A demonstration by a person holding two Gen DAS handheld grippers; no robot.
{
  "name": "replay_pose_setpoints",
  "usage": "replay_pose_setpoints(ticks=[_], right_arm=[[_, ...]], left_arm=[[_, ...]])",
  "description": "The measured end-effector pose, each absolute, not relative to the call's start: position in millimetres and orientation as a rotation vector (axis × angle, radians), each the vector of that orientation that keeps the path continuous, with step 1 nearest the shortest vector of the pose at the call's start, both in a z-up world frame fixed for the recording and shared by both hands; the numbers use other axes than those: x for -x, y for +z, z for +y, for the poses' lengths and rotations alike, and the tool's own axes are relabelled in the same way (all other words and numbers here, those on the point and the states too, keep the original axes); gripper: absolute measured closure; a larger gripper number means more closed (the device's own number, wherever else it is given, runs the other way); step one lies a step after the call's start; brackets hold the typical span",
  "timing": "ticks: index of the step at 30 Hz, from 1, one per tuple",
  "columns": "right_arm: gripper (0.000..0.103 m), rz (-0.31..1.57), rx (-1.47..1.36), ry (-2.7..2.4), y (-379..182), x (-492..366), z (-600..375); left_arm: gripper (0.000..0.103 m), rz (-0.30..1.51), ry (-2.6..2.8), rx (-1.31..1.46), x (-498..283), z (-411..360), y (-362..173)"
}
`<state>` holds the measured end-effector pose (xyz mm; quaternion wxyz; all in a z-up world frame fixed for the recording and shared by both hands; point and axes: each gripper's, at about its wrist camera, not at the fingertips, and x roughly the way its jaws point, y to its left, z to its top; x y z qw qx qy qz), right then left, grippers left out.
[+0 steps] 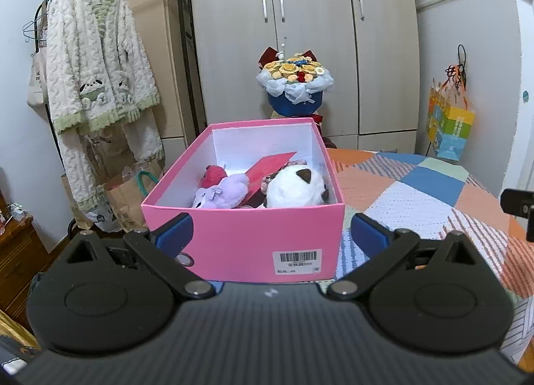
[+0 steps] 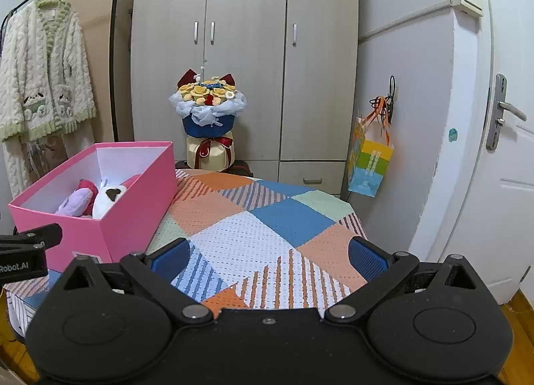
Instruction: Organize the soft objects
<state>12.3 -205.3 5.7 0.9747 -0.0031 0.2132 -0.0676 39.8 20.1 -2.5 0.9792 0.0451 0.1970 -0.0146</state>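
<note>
A pink box (image 1: 233, 241) stands on the patchwork-covered table (image 1: 417, 191). Inside lie a white plush with dark ears (image 1: 295, 188), a lilac plush (image 1: 223, 193), a red plush (image 1: 213, 175) and a red card (image 1: 270, 168). My left gripper (image 1: 272, 230) is open and empty, its blue-padded fingers just in front of the box's near wall. My right gripper (image 2: 268, 256) is open and empty above the tablecloth (image 2: 253, 228), to the right of the box (image 2: 130, 211). The plushes also show in the right wrist view (image 2: 106, 200).
A flower bouquet (image 1: 295, 84) stands behind the table before a grey wardrobe (image 1: 300, 34). A fleece pyjama set (image 1: 96, 84) hangs on a rack at left, paper bags (image 1: 130, 198) below it. A colourful gift bag (image 2: 368, 161) hangs on the wall by a white door (image 2: 500, 151).
</note>
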Motion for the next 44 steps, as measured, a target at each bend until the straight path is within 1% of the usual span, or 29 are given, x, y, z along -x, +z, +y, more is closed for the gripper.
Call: replay_pose_setpoints(ticks=[24, 34, 44], right_arm=[[0.000, 0.353, 0.005, -0.098, 3, 3, -204], [0.000, 0.362, 0.008, -0.116, 2, 1, -205], [0.000, 0.378, 0.006, -0.131, -1, -1, -208]], left_arm=[[0.001, 0.360, -0.076, -0.108, -30, 17, -5], [0.001, 0.397, -0.099, -0.087, -34, 22, -7], [0.000, 0.386, -0.081, -0.101, -31, 20, -8]])
